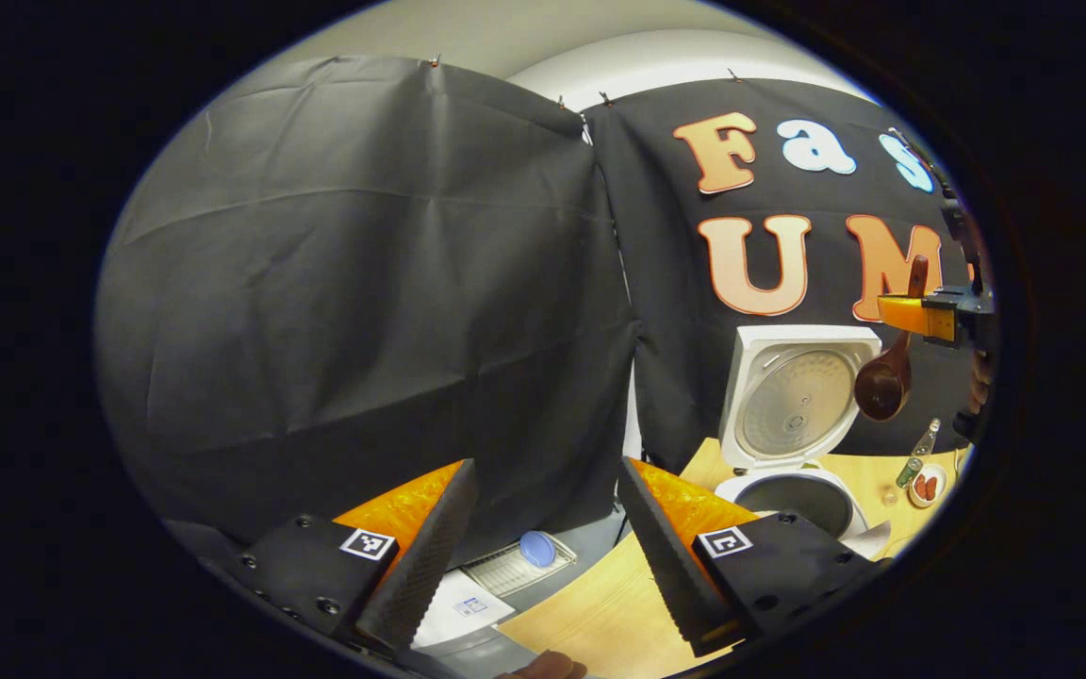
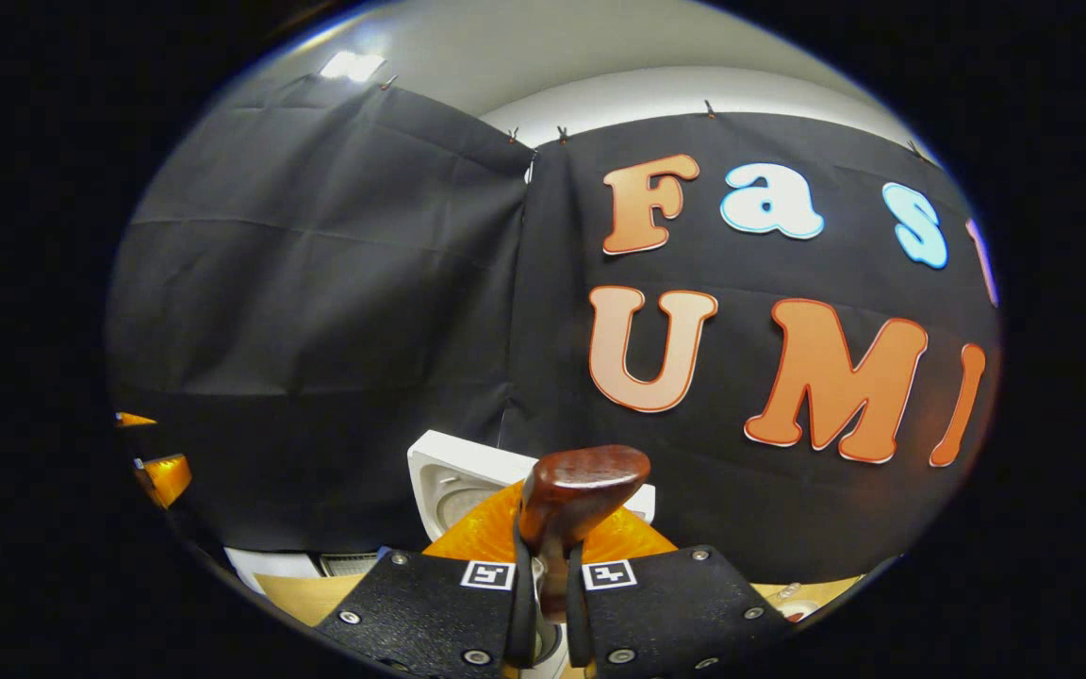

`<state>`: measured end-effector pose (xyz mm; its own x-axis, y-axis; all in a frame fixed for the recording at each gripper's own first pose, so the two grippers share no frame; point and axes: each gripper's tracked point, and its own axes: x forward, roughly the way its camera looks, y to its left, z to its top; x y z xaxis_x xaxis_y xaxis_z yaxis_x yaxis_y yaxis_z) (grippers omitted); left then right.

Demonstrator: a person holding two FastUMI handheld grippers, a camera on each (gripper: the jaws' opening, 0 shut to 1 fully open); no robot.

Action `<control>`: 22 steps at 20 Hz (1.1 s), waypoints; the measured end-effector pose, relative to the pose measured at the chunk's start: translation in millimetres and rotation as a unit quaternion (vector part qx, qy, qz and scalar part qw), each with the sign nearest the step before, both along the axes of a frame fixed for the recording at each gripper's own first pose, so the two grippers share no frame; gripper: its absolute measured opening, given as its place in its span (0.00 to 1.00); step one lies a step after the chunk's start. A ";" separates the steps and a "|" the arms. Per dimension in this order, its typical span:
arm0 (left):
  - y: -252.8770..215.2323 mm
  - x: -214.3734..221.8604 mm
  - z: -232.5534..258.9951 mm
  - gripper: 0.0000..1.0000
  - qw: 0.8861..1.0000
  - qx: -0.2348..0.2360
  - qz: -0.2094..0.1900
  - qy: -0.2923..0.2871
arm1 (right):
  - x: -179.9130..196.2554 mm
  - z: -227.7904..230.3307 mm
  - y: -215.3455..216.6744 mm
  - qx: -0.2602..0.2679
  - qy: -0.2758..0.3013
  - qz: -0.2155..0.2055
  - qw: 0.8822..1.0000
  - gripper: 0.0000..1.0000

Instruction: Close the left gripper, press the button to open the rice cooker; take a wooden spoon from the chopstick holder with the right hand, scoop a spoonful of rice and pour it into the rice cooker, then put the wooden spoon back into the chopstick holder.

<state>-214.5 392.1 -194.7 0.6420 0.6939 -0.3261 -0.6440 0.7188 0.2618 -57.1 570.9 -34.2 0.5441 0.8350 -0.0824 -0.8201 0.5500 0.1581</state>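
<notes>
In the left gripper view, the rice cooker [image 1: 793, 443] at right stands open, its raised lid [image 1: 799, 396] walling off the back. The wooden spoon [image 1: 887, 377] hangs just right of the lid, above bare table [image 1: 600, 604] at lower centre.

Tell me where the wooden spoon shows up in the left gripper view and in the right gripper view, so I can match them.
Left gripper view: the wooden spoon hangs bowl-down at the right edge, held by the right tool, in front of the open rice cooker.
Right gripper view: its handle end stands up at bottom centre, pinched between the right tool's own fingers.
Shared landmark: the rice cooker's raised white lid, seen behind the spoon in both views.
</notes>
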 end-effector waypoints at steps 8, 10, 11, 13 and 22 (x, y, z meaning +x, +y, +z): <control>-98.1 54.6 4.3 1.00 0.997 -0.018 -0.069 -0.008 | 36.7 -46.2 -155.2 0.021 0.100 -0.077 0.992 0.12; -123.2 64.8 7.7 1.00 0.996 -0.017 -0.088 -0.008 | 47.7 -65.5 -198.9 0.015 0.118 -0.106 0.987 0.12; -135.0 69.2 8.6 1.00 0.995 -0.014 -0.097 -0.008 | 51.6 -76.4 -220.5 0.011 0.126 -0.122 0.984 0.12; -156.6 78.2 11.8 1.00 0.994 -0.010 -0.112 -0.007 | 60.1 -96.5 -264.8 0.002 0.144 -0.153 0.978 0.12; -212.5 100.9 19.5 0.99 0.990 -0.009 -0.137 0.002 | 75.4 -206.3 -443.4 -0.038 0.219 -0.266 0.938 0.12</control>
